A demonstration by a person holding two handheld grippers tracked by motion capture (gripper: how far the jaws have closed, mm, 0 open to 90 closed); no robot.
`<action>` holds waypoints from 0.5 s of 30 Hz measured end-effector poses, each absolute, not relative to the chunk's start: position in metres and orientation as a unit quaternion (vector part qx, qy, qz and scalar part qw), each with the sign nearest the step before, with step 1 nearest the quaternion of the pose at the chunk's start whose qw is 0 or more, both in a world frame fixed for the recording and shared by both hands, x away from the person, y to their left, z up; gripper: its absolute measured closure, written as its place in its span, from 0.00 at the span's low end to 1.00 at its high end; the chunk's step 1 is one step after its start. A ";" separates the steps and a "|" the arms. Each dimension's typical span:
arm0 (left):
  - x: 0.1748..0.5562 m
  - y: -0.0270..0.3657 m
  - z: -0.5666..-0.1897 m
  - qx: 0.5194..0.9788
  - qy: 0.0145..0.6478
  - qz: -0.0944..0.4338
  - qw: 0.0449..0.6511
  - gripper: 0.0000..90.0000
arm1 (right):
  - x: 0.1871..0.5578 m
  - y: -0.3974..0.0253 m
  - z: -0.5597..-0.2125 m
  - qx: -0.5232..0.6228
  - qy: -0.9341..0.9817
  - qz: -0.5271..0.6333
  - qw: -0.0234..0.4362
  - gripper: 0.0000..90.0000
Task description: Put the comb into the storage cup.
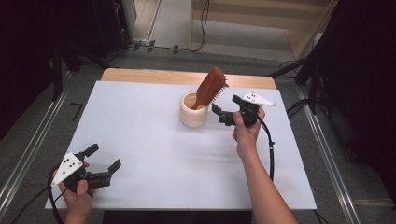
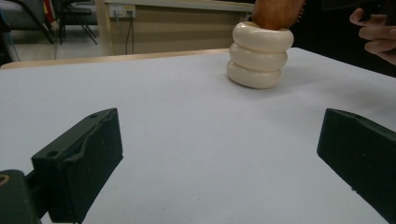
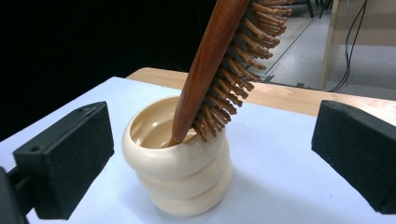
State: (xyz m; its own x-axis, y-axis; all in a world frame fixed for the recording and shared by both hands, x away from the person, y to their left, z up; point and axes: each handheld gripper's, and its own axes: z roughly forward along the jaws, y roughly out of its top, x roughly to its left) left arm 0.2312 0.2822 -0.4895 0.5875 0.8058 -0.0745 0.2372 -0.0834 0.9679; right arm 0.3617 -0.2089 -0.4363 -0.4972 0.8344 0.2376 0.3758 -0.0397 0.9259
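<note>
Low at the lower left of the high view, the left gripper [image 1: 103,157] is held in a hand [image 1: 77,193] over the near edge of the white counter [image 1: 140,130], its jaws spread wide with nothing between them. In the left gripper view the same jaws are seen far apart at the lower corners, with bare counter between them and the cup [image 2: 259,55] standing well beyond, toward the upper right of that frame.

Near the upper centre of the high view, a cream ribbed cup [image 1: 194,109] is seen upright on the counter, and a wooden brush [image 1: 210,87] is propped in it, handle down, head leaning up and to the right.

Just right of the cup, the right gripper [image 1: 225,108] is held in a hand [image 1: 246,133], jaws apart and pointed toward the cup without touching it. In the right gripper view the cup [image 3: 177,158] and brush [image 3: 224,65] are framed between the open jaws, bristles facing right.
</note>
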 end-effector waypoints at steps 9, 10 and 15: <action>0.231 0.282 -0.490 0.693 0.375 0.254 0.562 0.01 | 0.348 -0.215 -0.439 0.444 0.665 0.562 0.210 0.00; 0.231 0.282 -0.490 0.694 0.374 0.254 0.560 0.01 | 0.347 -0.216 -0.440 0.443 0.666 0.561 0.212 0.00; 0.231 0.282 -0.490 0.694 0.373 0.255 0.560 0.01 | 0.338 -0.220 -0.441 0.439 0.669 0.559 0.217 0.00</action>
